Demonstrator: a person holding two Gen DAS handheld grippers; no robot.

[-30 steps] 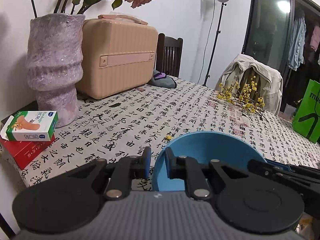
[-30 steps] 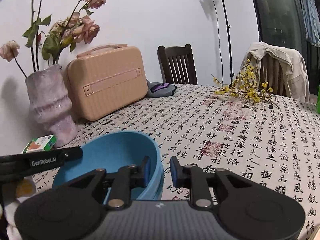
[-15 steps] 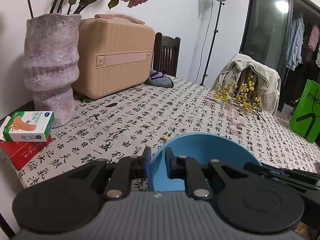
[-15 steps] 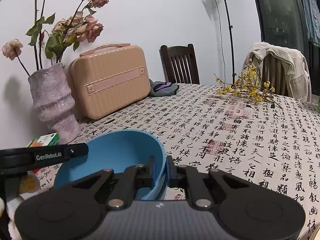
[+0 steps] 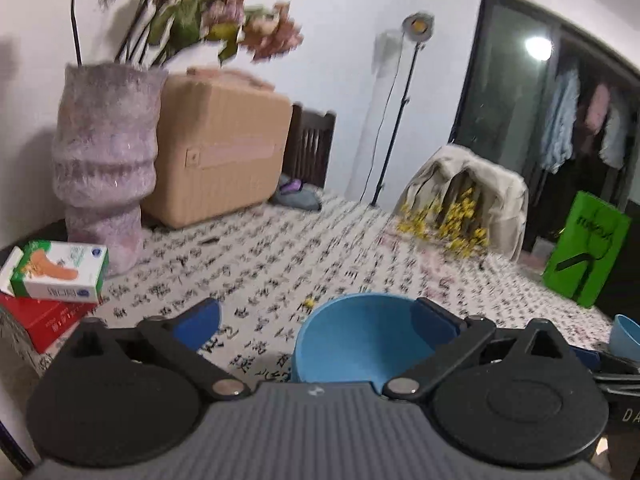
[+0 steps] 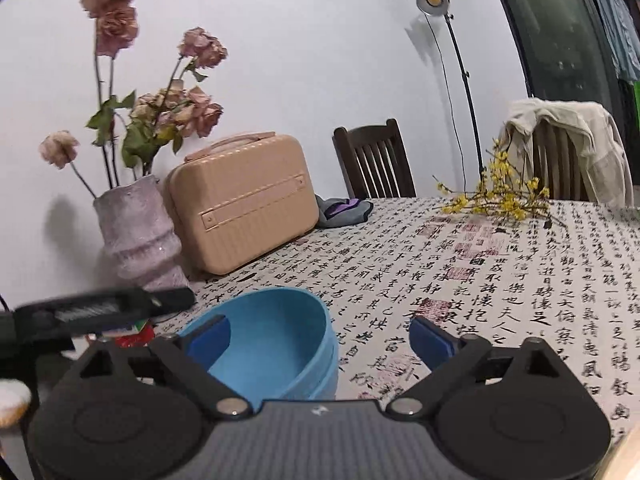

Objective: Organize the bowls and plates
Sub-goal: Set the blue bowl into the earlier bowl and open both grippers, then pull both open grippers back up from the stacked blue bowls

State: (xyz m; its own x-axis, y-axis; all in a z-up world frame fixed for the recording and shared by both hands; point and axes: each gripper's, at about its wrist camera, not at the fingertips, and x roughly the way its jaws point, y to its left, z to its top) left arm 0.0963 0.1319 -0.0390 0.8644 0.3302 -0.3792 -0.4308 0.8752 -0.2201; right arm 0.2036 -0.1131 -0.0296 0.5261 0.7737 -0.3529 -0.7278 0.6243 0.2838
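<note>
A blue bowl (image 5: 360, 340) sits on the calligraphy-print tablecloth just ahead of both grippers. In the right wrist view the blue bowl (image 6: 276, 332) seems nested in a second one whose rim shows below it. My left gripper (image 5: 316, 320) is opening wide; one pad is over the cloth, the other at the bowl's right rim, neither pressing. My right gripper (image 6: 320, 338) is also opening, with its left pad inside the bowl and its right pad over the cloth, not gripping. Another pale blue bowl (image 5: 626, 338) peeks in at the far right.
A purple vase (image 5: 106, 168) with dried flowers and a beige case (image 5: 224, 156) stand at the back left. Small boxes (image 5: 56, 276) lie at the table's left edge. Yellow twigs (image 6: 500, 200), chairs and a green bag (image 5: 584, 248) are beyond.
Both grippers were shut on the blue bowl's rim, one on each side. Both jaws have now spread wide and let go, and both views have shifted a little.
</note>
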